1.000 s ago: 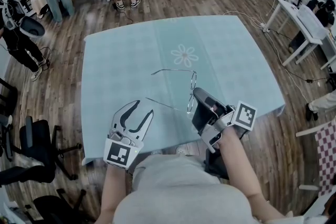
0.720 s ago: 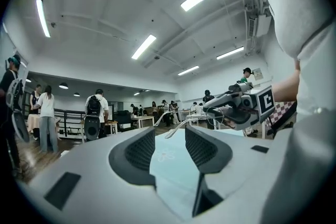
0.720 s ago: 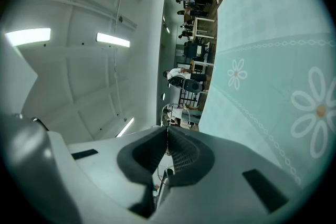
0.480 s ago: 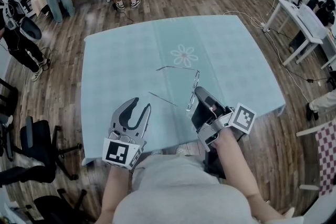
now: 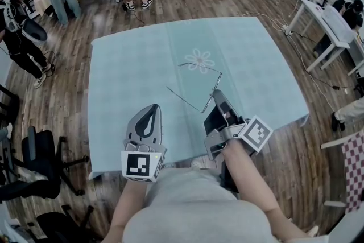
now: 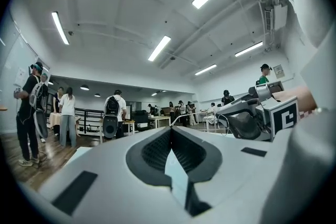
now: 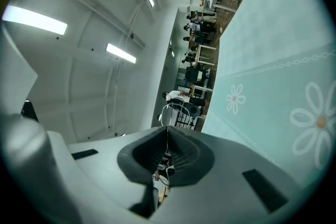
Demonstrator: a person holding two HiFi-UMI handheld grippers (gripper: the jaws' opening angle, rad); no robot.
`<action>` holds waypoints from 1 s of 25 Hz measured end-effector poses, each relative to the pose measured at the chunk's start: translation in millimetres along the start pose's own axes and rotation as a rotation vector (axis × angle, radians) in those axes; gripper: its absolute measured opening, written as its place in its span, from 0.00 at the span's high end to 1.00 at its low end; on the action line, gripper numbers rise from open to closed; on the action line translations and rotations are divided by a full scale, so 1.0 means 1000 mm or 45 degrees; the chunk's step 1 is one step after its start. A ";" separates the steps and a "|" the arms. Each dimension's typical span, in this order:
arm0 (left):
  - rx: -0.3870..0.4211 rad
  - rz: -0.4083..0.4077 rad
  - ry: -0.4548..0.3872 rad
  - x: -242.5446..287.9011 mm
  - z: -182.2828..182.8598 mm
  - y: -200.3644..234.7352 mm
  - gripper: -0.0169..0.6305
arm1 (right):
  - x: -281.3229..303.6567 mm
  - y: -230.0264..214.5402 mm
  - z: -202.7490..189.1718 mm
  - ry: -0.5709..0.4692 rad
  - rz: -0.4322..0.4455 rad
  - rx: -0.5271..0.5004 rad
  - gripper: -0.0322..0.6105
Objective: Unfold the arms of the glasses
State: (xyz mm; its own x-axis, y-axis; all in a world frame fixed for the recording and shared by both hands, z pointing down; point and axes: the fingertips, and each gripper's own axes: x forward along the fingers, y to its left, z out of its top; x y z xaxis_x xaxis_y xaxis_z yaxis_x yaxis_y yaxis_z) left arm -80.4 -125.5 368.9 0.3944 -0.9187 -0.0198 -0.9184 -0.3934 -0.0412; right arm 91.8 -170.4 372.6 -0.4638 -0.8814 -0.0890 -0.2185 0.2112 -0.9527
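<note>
Teal table (image 5: 131,65) beneath, glasses (image 5: 215,82) arms looking unfolded.
I am clamping the right gripper (image 5: 218,94) on their front; left gripper (image 5: 149,111) is sitting closed, empty. Next, probably: setting them down.

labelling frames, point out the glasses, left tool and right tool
glasses (image 5: 183,99), head view, on the nearer arm
left tool (image 5: 152,110), head view, at its shut fingertips
right tool (image 5: 218,94), head view, at its fingertips on the glasses

There is one pair of glasses (image 5: 211,88) in the middle of the frame, and it has two thin arms (image 5: 183,98). There are two tools low in the frame, the left tool (image 5: 149,115) and the right tool (image 5: 218,95). There is one blue worktop (image 5: 128,74).
</note>
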 end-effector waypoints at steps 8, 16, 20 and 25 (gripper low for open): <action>0.028 0.110 -0.023 0.011 0.007 -0.002 0.96 | 0.003 0.013 -0.013 -0.096 0.103 -0.043 0.93; 0.011 0.098 -0.025 0.014 0.006 -0.015 0.96 | -0.005 0.017 -0.023 -0.143 0.174 -0.031 0.93; 0.009 0.093 -0.024 0.014 0.004 -0.019 0.96 | -0.006 0.012 -0.029 -0.129 0.172 -0.002 0.93; 0.004 0.103 -0.032 0.013 0.007 -0.016 0.96 | -0.006 0.011 -0.024 -0.146 0.183 0.029 0.93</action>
State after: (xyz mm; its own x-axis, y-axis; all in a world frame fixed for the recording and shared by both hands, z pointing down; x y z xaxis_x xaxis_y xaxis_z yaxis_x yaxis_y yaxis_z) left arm -60.1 -131.0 362.8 0.3194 -0.9464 -0.0481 -0.9473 -0.3176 -0.0412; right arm 71.1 -152.8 369.2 -0.3878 -0.8855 -0.2559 -0.1367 0.3298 -0.9341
